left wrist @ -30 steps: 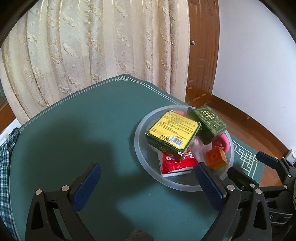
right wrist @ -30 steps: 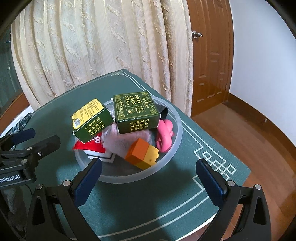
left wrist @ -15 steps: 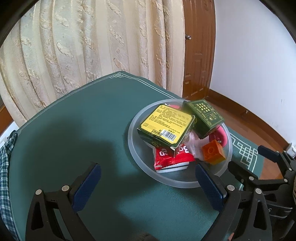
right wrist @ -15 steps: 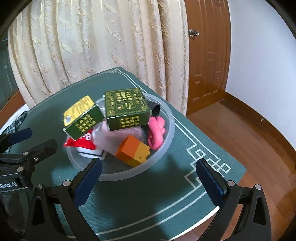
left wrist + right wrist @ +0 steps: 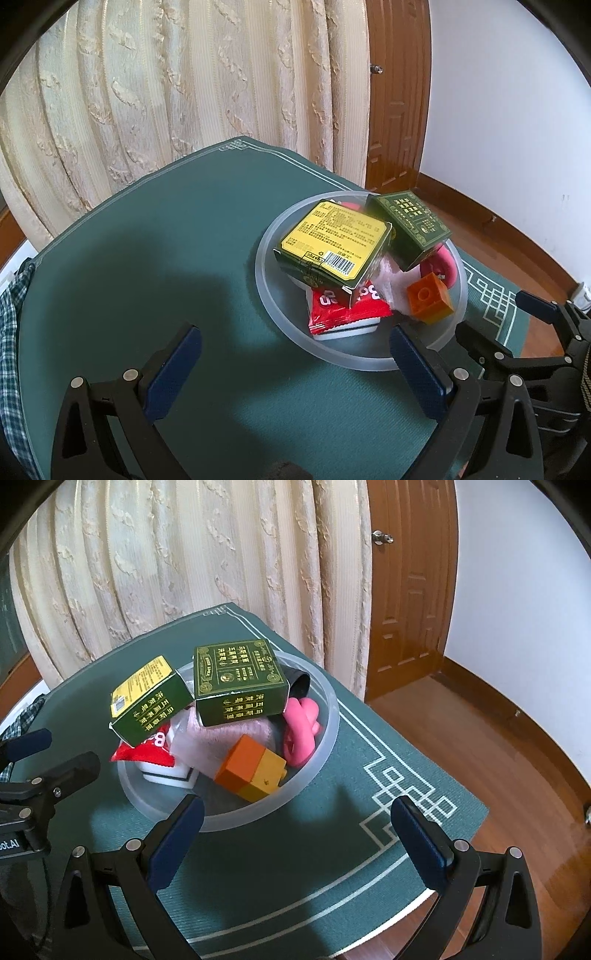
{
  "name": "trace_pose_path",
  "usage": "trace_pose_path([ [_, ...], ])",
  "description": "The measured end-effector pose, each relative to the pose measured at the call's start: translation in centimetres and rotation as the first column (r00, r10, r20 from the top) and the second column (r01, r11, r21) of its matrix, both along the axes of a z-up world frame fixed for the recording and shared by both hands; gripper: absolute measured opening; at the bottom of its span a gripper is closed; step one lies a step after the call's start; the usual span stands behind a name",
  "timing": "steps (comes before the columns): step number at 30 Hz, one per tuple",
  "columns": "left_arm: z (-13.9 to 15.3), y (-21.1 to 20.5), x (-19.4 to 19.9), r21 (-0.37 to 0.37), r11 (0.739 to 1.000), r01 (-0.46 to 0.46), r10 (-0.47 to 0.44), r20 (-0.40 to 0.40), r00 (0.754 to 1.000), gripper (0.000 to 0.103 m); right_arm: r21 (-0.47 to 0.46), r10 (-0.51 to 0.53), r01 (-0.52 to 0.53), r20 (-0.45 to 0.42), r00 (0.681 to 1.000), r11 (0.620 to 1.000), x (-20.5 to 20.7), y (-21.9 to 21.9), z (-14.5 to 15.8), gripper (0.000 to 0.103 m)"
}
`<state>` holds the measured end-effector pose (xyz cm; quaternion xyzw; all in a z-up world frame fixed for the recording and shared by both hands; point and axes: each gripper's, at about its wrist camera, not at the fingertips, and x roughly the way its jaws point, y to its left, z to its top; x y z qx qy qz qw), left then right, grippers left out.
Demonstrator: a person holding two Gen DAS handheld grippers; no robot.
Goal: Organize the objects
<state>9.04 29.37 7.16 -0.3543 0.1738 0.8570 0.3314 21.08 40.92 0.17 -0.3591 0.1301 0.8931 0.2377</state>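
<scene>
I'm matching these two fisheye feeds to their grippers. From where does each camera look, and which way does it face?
Left wrist: sits behind the open left gripper, looking forward and down over the green table; the bowl lies ahead to the right, and the right gripper shows at the right edge.
Right wrist: sits behind the open right gripper, with the bowl straight ahead and the left gripper at the left edge.
Shared: bowl, both green boxes, orange block, curtain, door.

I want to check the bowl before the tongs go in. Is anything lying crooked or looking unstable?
Yes. The two green boxes, one with a yellow label and one dark green, lie tilted on top of the pile in the translucent bowl, leaning on a red packet and soft items. Nothing has spilled onto the table.
</scene>
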Motion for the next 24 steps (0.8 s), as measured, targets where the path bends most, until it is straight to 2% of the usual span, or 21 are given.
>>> trace_pose_path([
  [24, -0.85, -0.34, -0.51, -0.031, 0.999, -0.028, 0.029, 0.017, 0.999, 0.103, -0.006, 0.008, -0.008, 0.027, 1.0, 1.0, -0.27, -0.35, -0.47, 0.102],
])
